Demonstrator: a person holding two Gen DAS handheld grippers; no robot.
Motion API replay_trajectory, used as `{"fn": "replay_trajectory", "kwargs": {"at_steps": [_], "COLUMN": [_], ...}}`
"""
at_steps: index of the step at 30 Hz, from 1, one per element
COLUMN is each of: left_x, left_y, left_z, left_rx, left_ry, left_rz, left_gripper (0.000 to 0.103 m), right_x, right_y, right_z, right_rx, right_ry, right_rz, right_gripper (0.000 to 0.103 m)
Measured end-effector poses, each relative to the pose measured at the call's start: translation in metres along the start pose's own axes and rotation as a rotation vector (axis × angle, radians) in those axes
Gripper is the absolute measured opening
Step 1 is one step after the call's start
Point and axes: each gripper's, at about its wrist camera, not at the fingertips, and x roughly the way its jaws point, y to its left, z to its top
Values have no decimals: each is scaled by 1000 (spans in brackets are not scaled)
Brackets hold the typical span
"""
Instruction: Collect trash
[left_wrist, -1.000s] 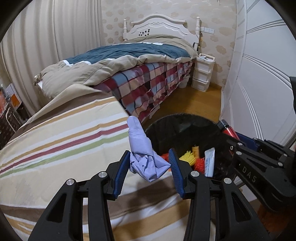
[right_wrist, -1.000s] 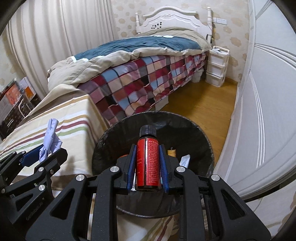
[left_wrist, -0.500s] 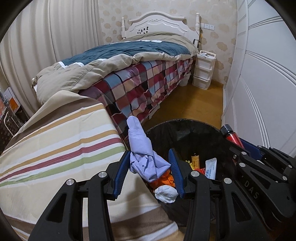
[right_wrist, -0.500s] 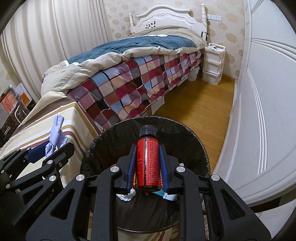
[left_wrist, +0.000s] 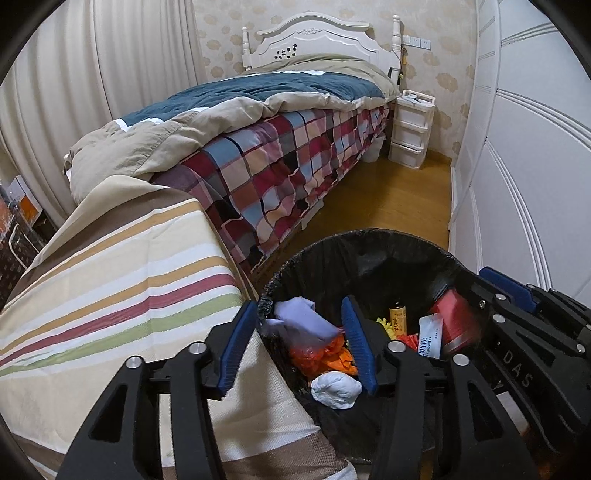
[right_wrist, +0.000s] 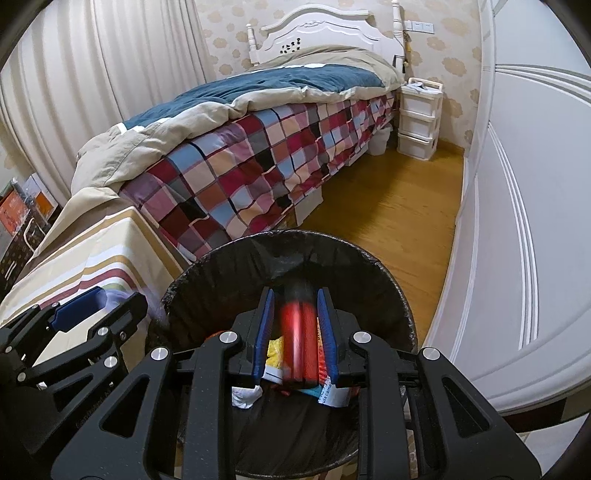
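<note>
A black-lined trash bin (left_wrist: 369, 243) (right_wrist: 258, 243) stands beside the striped table. My left gripper (left_wrist: 301, 345) is open over its left rim, and the pale purple wad (left_wrist: 303, 319) is loose between the jaws, dropping into the bin. My right gripper (right_wrist: 295, 332) is open over the bin, and the red bottle (right_wrist: 297, 343) is blurred and slipping down between the jaws. It also shows in the left wrist view (left_wrist: 456, 325). The bin holds orange scraps (left_wrist: 325, 356), a white wad (left_wrist: 334, 384), a small bottle (left_wrist: 397, 315) and a white packet (left_wrist: 430, 336).
The striped tablecloth (left_wrist: 110, 288) lies left of the bin. A bed with a checked blanket (left_wrist: 295, 155) runs behind. White wardrobe doors (left_wrist: 524, 166) stand on the right, white drawers (left_wrist: 410, 129) at the back, wooden floor (left_wrist: 388, 199) between.
Both grippers moved over the bin and opened. The purple wad tipped out of the left jaws. The red bottle is sliding down out of the right jaws.
</note>
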Motion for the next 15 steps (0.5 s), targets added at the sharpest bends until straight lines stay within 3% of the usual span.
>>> {"fn": "replay_trajectory", "kwargs": {"at_steps": [7,15], "left_x": [-4,-8], "left_y": [0,6], "left_z": [0,-1], "left_rx": [2,-26], "left_ry": [-22,-26], "left_rz": [12,30], "left_gripper": [72,79], "right_x": [-2,-8], "right_y": [-4,-10], "right_z": [0,0], "right_rx": [10,24], "right_ry": [-11,-35], "right_rz": [-18,-49], "right_gripper": [37,63]}}
